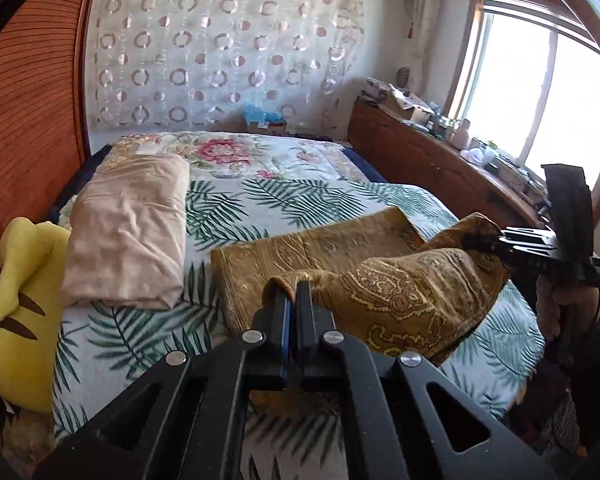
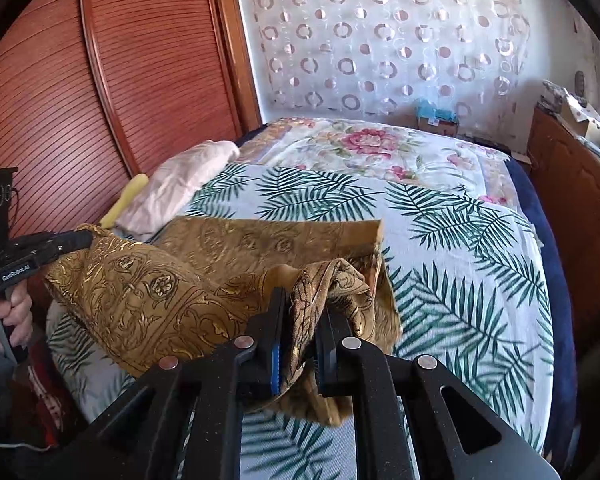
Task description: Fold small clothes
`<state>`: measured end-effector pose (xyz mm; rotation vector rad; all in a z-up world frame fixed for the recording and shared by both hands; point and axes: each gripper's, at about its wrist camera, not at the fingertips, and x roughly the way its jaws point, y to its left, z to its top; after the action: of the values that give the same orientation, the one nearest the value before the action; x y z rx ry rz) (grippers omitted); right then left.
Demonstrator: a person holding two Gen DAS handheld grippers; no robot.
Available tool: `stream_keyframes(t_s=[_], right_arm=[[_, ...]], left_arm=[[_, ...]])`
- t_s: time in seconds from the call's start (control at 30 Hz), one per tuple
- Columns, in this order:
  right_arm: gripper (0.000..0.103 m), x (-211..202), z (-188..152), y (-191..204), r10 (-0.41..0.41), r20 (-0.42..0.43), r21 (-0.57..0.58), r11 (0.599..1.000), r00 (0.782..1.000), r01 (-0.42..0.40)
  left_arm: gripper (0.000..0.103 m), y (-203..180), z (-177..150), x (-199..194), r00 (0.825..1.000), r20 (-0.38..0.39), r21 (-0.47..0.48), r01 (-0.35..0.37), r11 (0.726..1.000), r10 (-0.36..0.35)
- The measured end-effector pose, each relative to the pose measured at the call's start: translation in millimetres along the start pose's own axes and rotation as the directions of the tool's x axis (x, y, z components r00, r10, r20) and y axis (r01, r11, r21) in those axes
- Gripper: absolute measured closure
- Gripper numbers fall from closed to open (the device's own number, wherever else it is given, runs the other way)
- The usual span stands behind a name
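Nearest the lens, the left gripper (image 1: 294,292) is clamped on a thin fold of the golden patterned cloth (image 1: 400,292) at its near left corner. To its left on the bed (image 1: 340,196) lie a yellow plush toy (image 1: 20,312) and a folded beige cloth (image 1: 132,236), both apart from the work. The golden cloth runs rightward, its long axis stretched between the two grippers, its far part lying flat on the leaf-print cover while the held near edge sags in a raised fold above it. At the right, the right gripper (image 2: 302,320) is clamped on a thicker bunch of the same edge. Each hand holds its own corner, so neither is nearer; the flat part lies ahead of and below both grippers. The coming move, by judgement, is laying the held edge forward over that flat part.
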<state>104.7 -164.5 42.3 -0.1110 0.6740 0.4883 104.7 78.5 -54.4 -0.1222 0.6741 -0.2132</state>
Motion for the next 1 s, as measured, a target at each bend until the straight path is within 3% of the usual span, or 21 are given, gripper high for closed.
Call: stream_keyframes(t_s=[0.07,0.17,0.27,0.4,0.47,0.5,0.67,0.73,0.8,1.0], right_arm=[[0.092,15,5,0,0.0,-0.005,0.001,1.0,1.0,0.0],[0.088,23,9,5,-0.014,0.01,-0.034,0.999,1.0,0.014],[0.084,29,8,-2,0.011,0.011,0.009,1.0,1.0,-0.011],[0.063,22,6,-15,-0.01,0.064,0.08,0.997,0.998,0.005],[0.062,19,4,-20,-0.017,0.075,0.091,0.996,0.997,0.01],[0.062,16,2,-21,-0.028,0.083,0.085,0.996,0.996,0.021],[0.062,-3,-19,-20,-0.027,0.093,0.005,1.0,0.995,0.026],[0.062,-8,-31,-18,-0.034,0.092,-0.02,0.999,0.995,0.036],[0.062,-6,-39,-18,-0.029,0.073,-0.022,0.999,0.997,0.031],[0.062,23,-39,-7,-0.035,-0.017,-0.065,0.997,0.999,0.034]], left_arm=[[0.1,1,2,11,0.999,-0.003,0.002,-0.039,0.999,0.039],[0.1,4,1,19,0.999,-0.002,-0.009,-0.041,0.999,0.041],[0.1,10,-1,19,1.0,0.005,-0.036,-0.012,0.999,0.012],[0.099,12,-2,12,1.0,0.018,-0.05,0.003,0.999,-0.002],[0.08,11,-6,6,1.0,0.017,-0.039,0.012,0.999,-0.011],[0.063,12,-7,4,1.0,0.021,-0.038,0.014,0.999,-0.013],[0.046,16,-10,-16,0.999,0.028,-0.021,0.025,0.999,-0.024],[0.03,18,-13,-22,0.999,0.032,-0.011,0.032,0.999,-0.032],[0.024,21,-20,-24,0.999,0.017,-0.016,0.045,0.999,-0.045],[0.024,22,-39,-16,0.998,-0.05,-0.014,0.045,0.999,-0.046]])
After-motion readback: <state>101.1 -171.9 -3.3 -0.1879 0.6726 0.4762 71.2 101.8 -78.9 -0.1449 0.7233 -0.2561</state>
